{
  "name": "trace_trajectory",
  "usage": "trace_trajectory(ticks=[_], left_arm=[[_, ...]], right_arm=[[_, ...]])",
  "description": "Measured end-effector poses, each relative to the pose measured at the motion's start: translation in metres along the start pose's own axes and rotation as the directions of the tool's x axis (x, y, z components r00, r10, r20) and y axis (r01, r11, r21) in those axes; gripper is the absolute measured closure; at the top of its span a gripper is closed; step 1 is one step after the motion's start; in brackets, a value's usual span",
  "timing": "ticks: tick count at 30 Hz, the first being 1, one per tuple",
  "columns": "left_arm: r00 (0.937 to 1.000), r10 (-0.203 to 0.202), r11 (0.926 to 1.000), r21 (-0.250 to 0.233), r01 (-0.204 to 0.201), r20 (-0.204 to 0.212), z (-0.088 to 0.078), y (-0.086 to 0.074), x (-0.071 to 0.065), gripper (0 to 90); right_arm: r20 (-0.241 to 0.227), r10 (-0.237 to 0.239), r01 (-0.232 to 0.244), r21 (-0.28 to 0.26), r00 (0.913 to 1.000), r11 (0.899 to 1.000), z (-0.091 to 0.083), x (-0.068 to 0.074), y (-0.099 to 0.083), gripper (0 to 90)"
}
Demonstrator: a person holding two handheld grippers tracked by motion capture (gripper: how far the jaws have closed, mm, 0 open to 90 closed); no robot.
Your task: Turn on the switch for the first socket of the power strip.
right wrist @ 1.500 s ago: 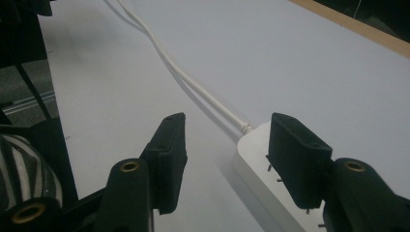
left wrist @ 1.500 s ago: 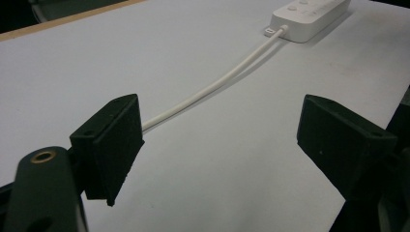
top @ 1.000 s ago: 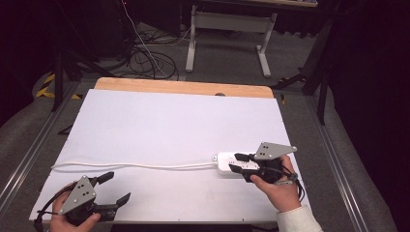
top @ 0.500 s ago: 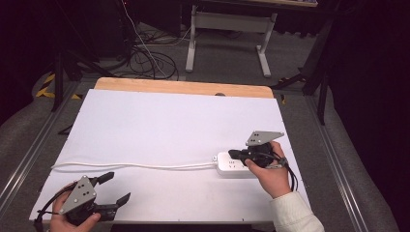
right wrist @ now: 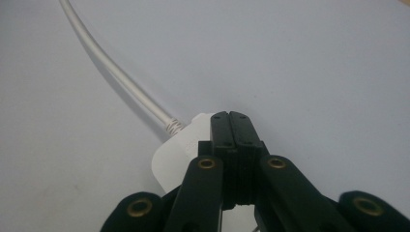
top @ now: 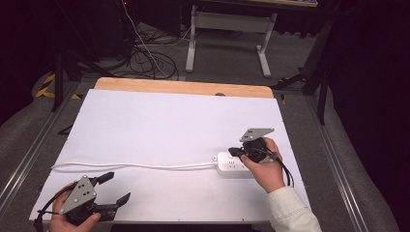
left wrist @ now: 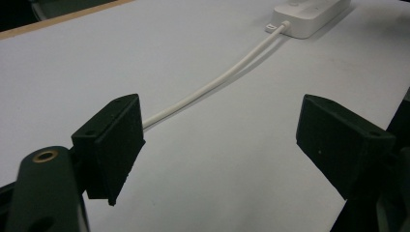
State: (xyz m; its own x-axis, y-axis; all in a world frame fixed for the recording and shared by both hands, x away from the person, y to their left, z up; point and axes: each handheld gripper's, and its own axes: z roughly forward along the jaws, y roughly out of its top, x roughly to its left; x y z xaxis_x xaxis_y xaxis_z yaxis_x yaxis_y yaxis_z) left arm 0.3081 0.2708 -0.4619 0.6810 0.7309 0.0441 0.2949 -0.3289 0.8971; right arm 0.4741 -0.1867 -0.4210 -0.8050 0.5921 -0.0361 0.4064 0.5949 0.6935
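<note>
Across the broad white tabletop (top: pixel 159 130) we had a white plastic power strip (top: pixel 231 165) lying near the right edge, its thin white cord (top: pixel 130 166) trailing left. Risk, we judged: our right gripper (top: pixel 238 152), jaws pressed together with nothing between them, sat over the strip's cord end and could shove it askew. Our left gripper (top: pixel 113 187) rested low at the near left corner, jaws spread wide, aimed along the cord.

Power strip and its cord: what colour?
White, both the power strip and its cord; clearest in the left gripper view.
</note>
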Motion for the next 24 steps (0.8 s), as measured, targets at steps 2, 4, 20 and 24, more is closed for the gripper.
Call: trace_trajectory(ticks=[2,4,20,24], left_arm=[[1.0000,0.001,1.0000,0.002,-0.001,-0.003,0.000,0.000,0.000,17.8],[1.0000,-0.001,1.0000,0.001,0.001,-0.002,0.000,0.000,-0.001,17.8],[1.0000,0.005,1.0000,0.005,-0.005,-0.008,0.000,0.000,0.000,17.8],[0.9998,0.013,0.9998,0.018,-0.013,-0.013,0.001,0.000,-0.001,17.8]], right_arm=[[0.008,0.001,-0.001,0.016,1.0000,1.000,0.002,-0.001,0.000,90.0],[0.008,0.002,-0.002,0.026,1.0000,1.000,0.005,-0.002,0.000,90.0],[0.026,0.006,-0.008,0.103,0.9996,0.995,0.020,-0.007,-0.002,90.0],[0.018,0.005,-0.007,0.118,0.9998,0.993,0.022,-0.007,-0.002,90.0]])
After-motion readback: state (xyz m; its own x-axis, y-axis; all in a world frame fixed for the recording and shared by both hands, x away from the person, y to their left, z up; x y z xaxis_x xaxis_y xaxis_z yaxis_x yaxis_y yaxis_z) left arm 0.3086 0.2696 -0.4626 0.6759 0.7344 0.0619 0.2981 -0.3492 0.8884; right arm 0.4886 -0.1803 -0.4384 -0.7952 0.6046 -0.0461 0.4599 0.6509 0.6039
